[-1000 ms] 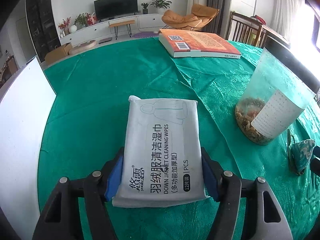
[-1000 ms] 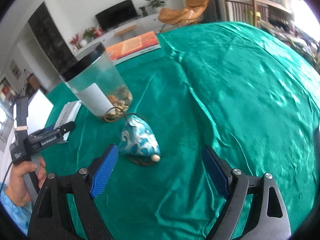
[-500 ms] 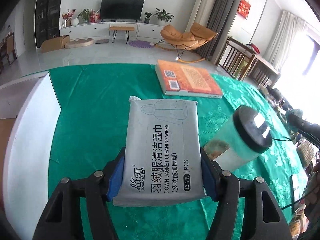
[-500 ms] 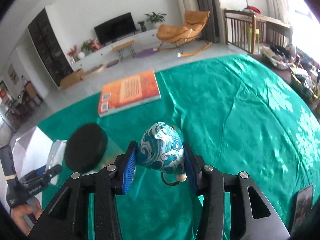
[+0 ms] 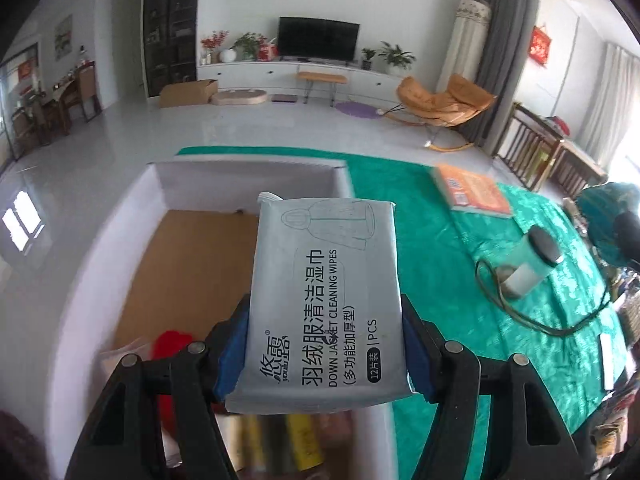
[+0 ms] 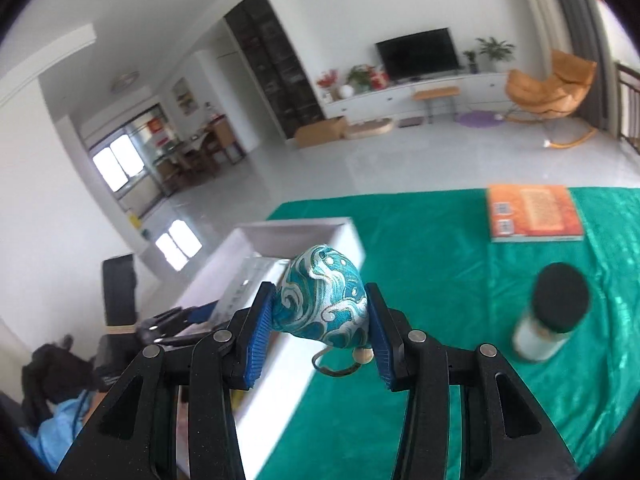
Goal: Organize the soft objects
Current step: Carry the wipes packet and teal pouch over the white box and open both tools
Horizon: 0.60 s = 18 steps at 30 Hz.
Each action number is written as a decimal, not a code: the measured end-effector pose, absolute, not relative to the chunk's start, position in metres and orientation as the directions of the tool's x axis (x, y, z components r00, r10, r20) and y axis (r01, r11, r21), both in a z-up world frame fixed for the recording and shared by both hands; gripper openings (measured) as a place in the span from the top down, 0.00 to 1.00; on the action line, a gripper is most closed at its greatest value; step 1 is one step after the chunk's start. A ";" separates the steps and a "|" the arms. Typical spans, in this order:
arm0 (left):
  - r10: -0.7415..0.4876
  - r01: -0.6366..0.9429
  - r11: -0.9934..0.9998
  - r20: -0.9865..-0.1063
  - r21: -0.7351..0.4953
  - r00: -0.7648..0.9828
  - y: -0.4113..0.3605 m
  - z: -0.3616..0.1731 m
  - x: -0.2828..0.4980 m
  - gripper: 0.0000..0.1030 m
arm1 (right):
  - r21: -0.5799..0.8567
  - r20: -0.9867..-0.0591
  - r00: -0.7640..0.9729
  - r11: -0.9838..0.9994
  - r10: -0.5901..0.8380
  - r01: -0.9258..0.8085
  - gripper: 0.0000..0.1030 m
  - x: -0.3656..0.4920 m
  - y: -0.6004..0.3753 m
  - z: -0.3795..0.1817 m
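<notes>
Wipes [image 5: 326, 300] clamped in left jaws over box [image 5: 248, 174]; pouch [image 6: 322, 294] clamped in right, box at 10 o'clock. Both lifted, neither dropped in yet.

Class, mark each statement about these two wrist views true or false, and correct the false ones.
1. The left gripper holds a wipes pack. True.
2. The right gripper is empty. False: it is shut on a blue pouch.
3. The jar has a white lid. False: the lid is black.
4. An orange book lies on the green cloth. True.
5. The white box is lidded. False: it is open-topped.
</notes>
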<state>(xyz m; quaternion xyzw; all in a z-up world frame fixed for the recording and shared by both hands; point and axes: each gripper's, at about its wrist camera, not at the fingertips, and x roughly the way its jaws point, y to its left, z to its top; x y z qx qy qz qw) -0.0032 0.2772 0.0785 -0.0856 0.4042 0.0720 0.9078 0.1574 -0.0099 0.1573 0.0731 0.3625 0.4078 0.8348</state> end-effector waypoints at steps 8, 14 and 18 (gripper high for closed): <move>0.266 -0.344 0.937 -0.762 0.060 0.591 0.322 0.045 -0.068 0.14 | 0.519 -0.626 0.084 0.495 0.775 -0.698 0.30 0.104 0.100 0.099; 0.383 -0.408 0.904 -0.672 0.131 0.634 0.301 0.062 -0.092 0.02 | 0.476 -0.663 0.121 0.541 0.739 -0.694 0.30 0.108 0.101 0.085; 0.438 -0.477 0.867 -0.675 0.144 0.593 0.292 0.071 -0.102 0.00 | 0.429 -0.678 0.170 0.572 0.716 -0.699 0.30 0.103 0.096 0.093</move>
